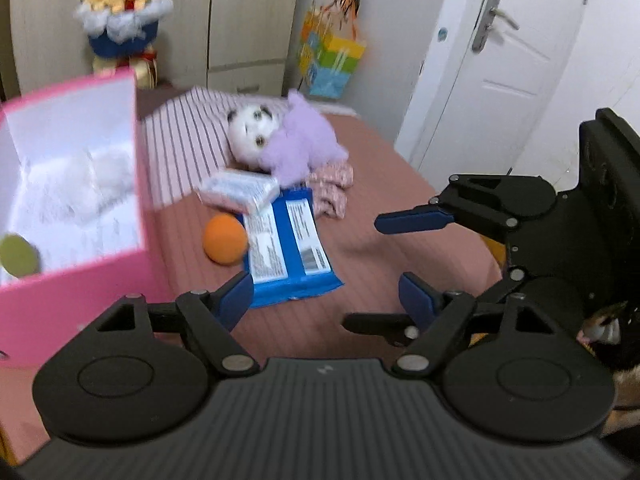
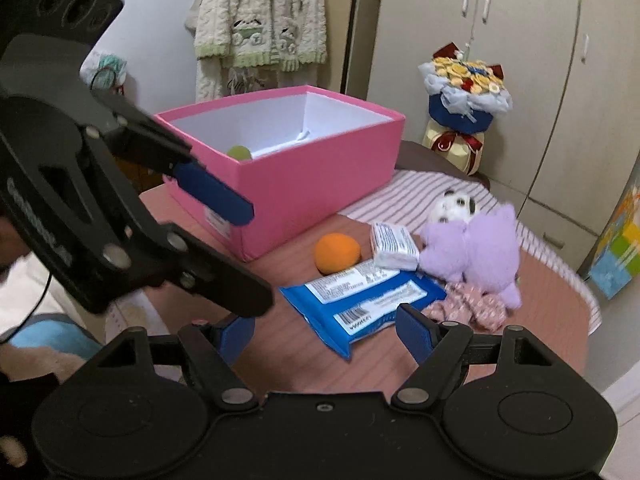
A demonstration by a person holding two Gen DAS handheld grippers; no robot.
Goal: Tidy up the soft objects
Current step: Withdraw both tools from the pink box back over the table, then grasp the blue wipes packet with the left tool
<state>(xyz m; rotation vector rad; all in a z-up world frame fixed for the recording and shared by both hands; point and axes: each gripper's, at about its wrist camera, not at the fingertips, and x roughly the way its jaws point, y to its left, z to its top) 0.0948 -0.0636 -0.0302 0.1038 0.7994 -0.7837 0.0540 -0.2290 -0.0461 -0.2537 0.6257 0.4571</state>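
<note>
- Left wrist view shows the left gripper (image 1: 324, 294) with its blue pads standing apart and nothing between them, poised over the pile on the brown bedspread (image 1: 400, 200).
- The right gripper (image 2: 326, 334) also stands apart and empty; it hangs just short of the blue wipes pack (image 2: 360, 300).
- Soft things waiting on the bed: an orange ball (image 2: 337, 253), a small white tissue pack (image 2: 394, 246), a purple plush (image 2: 476, 252) leaning on a white plush (image 2: 452, 205), and a pink patterned cloth (image 2: 472, 306).
- The pink box (image 2: 304, 184) sits beside them; a green ball (image 2: 239, 153) already lies inside.
- Risk: both grippers aim at the same small cluster, so their fingers could collide or grab the same item.
- Risk: the orange ball touches the wipes pack; a nudge to the pack could send it rolling off the bed.
- Risk: the tissue pack rests partly on the wipes pack, so lifting the lower one may tip the upper one off.
- Risk: the slick pack lies flat, and I judge pads could slide over it rather than pinch.
- Risk: the left view is blurred, so aim may be off.
- Writing: the wipes pack carries white labels with fine print and a barcode; none of it is legible, and no brand can be read.
</note>
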